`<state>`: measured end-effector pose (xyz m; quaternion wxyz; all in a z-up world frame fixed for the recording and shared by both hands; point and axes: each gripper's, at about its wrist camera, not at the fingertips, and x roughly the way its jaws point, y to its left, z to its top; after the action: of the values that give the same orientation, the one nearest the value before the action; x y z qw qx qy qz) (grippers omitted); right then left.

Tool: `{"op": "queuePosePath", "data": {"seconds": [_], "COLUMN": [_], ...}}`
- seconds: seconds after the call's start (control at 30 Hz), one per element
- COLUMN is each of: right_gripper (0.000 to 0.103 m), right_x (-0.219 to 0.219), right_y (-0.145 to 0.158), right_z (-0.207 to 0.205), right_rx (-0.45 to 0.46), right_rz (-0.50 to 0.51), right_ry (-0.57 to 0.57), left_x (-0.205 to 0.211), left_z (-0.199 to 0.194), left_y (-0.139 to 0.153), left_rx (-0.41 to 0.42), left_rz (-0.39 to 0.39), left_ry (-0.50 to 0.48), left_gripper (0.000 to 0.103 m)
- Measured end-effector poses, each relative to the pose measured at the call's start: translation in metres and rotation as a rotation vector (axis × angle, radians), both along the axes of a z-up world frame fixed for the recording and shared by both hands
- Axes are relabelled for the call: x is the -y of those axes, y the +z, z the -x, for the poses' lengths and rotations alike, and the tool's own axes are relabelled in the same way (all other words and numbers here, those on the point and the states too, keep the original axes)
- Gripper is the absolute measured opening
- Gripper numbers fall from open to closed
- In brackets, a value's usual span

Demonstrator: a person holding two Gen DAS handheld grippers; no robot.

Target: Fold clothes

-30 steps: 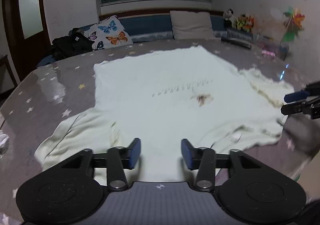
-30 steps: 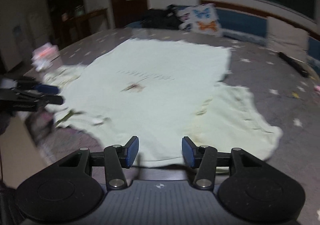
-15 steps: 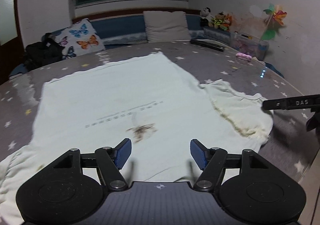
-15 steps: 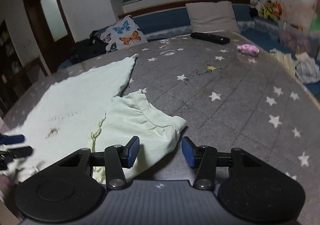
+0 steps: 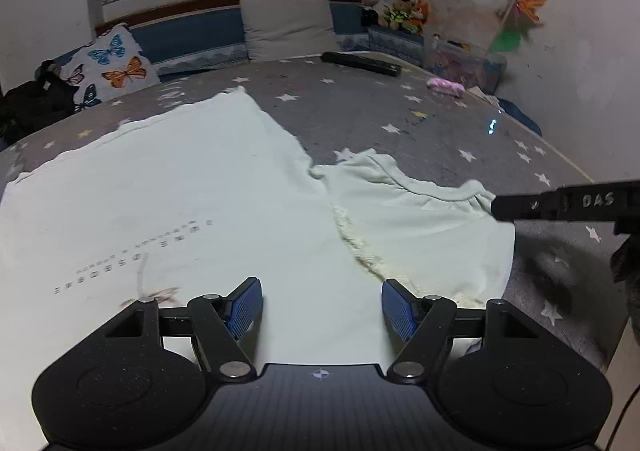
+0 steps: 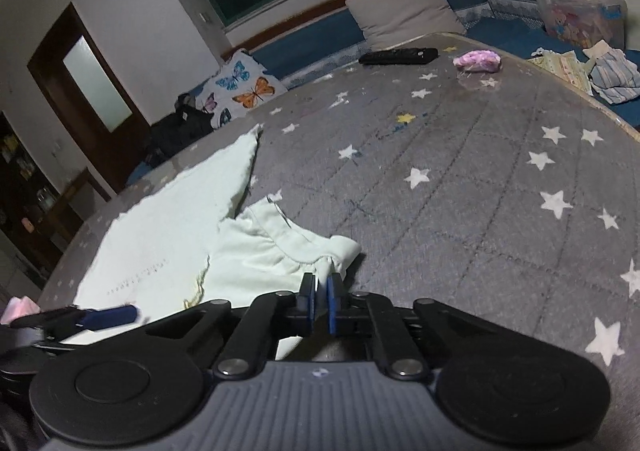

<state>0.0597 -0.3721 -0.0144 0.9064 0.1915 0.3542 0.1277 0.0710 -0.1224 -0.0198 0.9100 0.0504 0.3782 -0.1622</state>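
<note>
A pale green T-shirt [image 5: 180, 187] lies flat on the grey star-print bed [image 5: 400, 119], printed side up. Its right sleeve [image 5: 416, 219] spreads to the right. My left gripper [image 5: 322, 305] is open, hovering over the shirt's near edge beside the sleeve seam. My right gripper [image 6: 320, 301] is shut on the sleeve's cuff edge [image 6: 332, 255] at the bed surface. In the left wrist view the right gripper's finger [image 5: 560, 205] reaches the sleeve tip from the right. The left gripper's blue finger [image 6: 108, 315] shows low left in the right wrist view.
A black remote [image 5: 360, 63], a pink cloth [image 5: 446, 86], a grey pillow [image 5: 288, 27] and a butterfly pillow [image 5: 108, 69] lie at the far side. Soft toys [image 5: 400, 9] and a plastic box [image 6: 580, 15] stand at the far right. More clothes [image 6: 608, 71] lie beyond the right edge.
My right gripper has moved down to the sleeve and shut on its cuff. My left gripper has opened wider and shifted right toward the sleeve seam.
</note>
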Motion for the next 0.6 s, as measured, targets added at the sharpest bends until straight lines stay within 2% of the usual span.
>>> {"op": "queuePosePath", "data": {"seconds": [0.3,0.6], "right_gripper": [0.001,0.001], "right_x": [-0.01,-0.076], "right_y": [0.028,0.053], "right_z": [0.008,0.012], "right_rx": [0.086,0.169], "right_rz": [-0.037,-0.015], "right_ry": [0.074,0.362], "left_x": [0.003,-0.011], "left_z": [-0.001,0.014], "left_y": [-0.006,-0.003], "left_rx": [0.003,0.02], "left_rz": [0.008,0.008], "left_ry": [-0.005,-0.013], "left_gripper": [0.07,0.071]}}
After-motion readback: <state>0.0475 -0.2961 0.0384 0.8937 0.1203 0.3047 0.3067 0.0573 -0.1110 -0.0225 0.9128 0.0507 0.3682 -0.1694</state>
